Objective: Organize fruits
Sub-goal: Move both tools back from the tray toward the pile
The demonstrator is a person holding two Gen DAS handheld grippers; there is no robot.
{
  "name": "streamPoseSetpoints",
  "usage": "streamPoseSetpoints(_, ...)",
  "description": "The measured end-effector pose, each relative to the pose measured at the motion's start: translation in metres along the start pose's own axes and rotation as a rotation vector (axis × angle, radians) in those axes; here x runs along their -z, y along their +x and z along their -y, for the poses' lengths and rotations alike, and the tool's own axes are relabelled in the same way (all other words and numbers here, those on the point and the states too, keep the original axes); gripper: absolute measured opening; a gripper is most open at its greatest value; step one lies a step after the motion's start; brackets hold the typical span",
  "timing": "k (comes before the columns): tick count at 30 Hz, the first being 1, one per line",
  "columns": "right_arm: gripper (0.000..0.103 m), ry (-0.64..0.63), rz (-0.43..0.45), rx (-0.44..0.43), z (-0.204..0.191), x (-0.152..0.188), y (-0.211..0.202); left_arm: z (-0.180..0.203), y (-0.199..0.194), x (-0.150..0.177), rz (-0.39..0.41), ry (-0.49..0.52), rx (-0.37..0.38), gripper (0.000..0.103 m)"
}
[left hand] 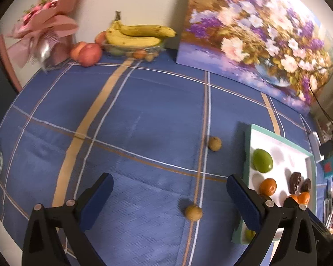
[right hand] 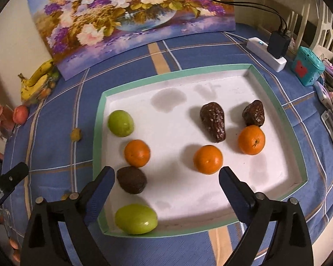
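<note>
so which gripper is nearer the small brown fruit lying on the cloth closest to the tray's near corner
Left. The small brown fruit lies on the cloth just ahead of the open left gripper, between its fingers. The right gripper is open over the tray, with the fruit off to its left.

blue plaid tablecloth (left hand: pixel 144 115), teal-rimmed white tray (right hand: pixel 211 71)

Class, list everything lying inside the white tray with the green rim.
Inside the tray: two green fruits, three oranges and three dark brown fruits. The near left corner is partly hidden by the right gripper.
</note>
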State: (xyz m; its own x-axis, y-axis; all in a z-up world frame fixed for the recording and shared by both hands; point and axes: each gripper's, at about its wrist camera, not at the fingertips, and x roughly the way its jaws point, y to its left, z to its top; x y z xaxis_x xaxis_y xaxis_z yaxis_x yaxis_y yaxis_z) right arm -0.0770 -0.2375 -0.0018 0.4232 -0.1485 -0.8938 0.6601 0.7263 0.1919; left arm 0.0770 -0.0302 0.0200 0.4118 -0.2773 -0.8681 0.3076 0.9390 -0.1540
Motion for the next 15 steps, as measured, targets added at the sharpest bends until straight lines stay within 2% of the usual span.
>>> streamPoseSetpoints(7, 0.095, -0.013, 0.026, -0.002, -0.006, -0.001, -0.005, -0.012, -0.002, 0.0, 0.026, -0.042, 0.007, 0.103)
streamPoseSetpoints(13, 0.095, -0.031, 0.005, 0.0, -0.01, -0.002, -0.001, -0.005, 0.01, 0.002, -0.016, -0.013, 0.028, 0.103)
streamPoseSetpoints(15, 0.095, -0.037, -0.007, 0.0, -0.011, -0.001, 0.001, -0.002, 0.018, 0.003, -0.05, -0.006, 0.062, 0.103)
